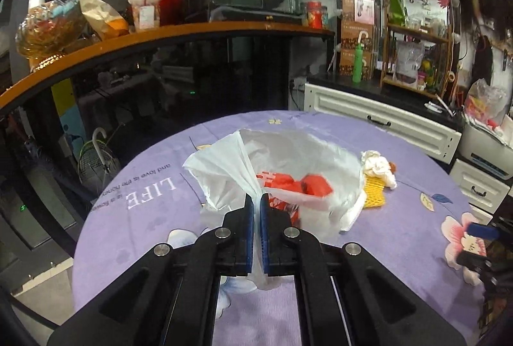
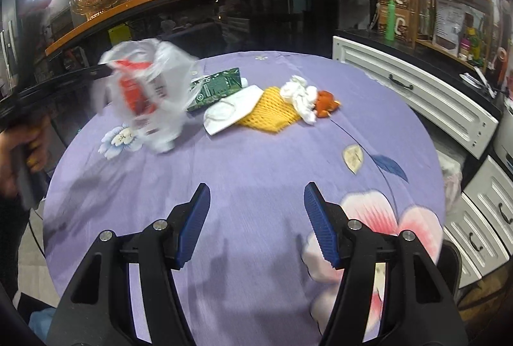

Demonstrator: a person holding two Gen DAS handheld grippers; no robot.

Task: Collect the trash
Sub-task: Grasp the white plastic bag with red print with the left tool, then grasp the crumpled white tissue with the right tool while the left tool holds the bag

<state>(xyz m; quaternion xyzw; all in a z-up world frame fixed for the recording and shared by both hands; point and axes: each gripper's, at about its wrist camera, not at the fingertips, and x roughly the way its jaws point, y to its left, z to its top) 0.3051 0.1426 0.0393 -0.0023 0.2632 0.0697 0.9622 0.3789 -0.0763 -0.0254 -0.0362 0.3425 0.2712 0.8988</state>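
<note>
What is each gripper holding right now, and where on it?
Left gripper pinches the plastic bag by its gathered rim. Right gripper is open, empty.

Home dining room: clothed table (image 2: 256,160), cluttered shelf (image 1: 198,28).

In the right wrist view the plastic bag (image 2: 150,96) is smeared by motion, so the red packaging (image 2: 134,92) inside cannot be read. The hand (image 2: 19,150) holding the left tongs (image 2: 105,68) is cut by the left edge. The bag covers part of the green carton (image 2: 214,86). In the left wrist view, the right tongs (image 1: 481,246) are blurred and cropped at the right edge.
</note>
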